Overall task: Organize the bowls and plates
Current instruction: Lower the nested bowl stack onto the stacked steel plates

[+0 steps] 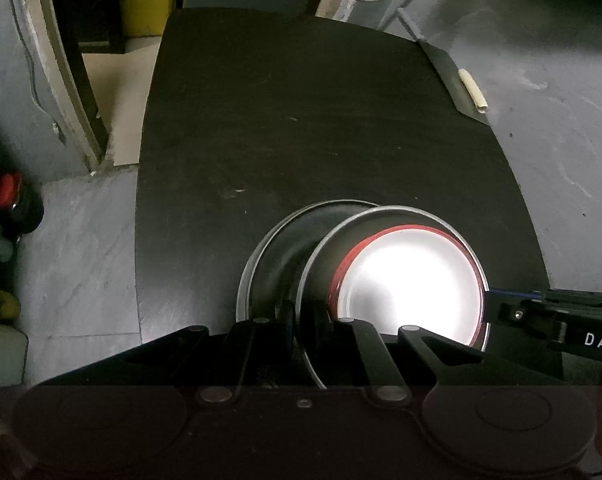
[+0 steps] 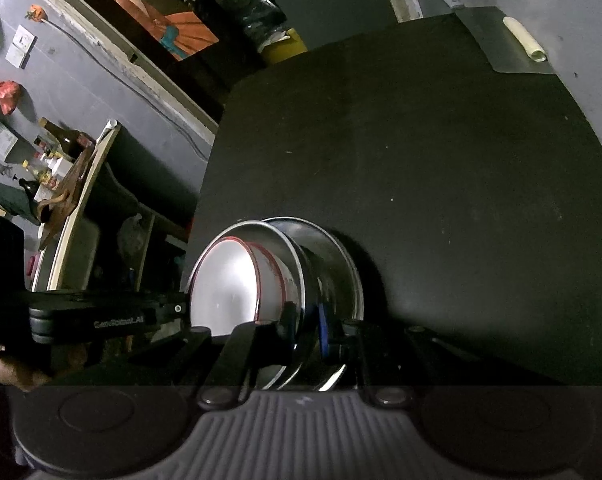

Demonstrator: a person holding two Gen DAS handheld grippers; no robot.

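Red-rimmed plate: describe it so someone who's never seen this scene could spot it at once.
Start at the big black table; near its front edge two steel bowls are nested together. The red-rimmed plate lies inside the inner bowl, with the left hand-held gripper and right hand-held gripper each shut on the bowl rims. It is the only white thing there, ringed in red, against bare metal.

Plate: a white red-rimmed plate [image 1: 413, 280] lies in the upper steel bowl [image 1: 321, 264].
Bowls: it nests in a lower steel bowl [image 1: 261, 256].
Stack: near edge of the dark counter [image 1: 321, 120].
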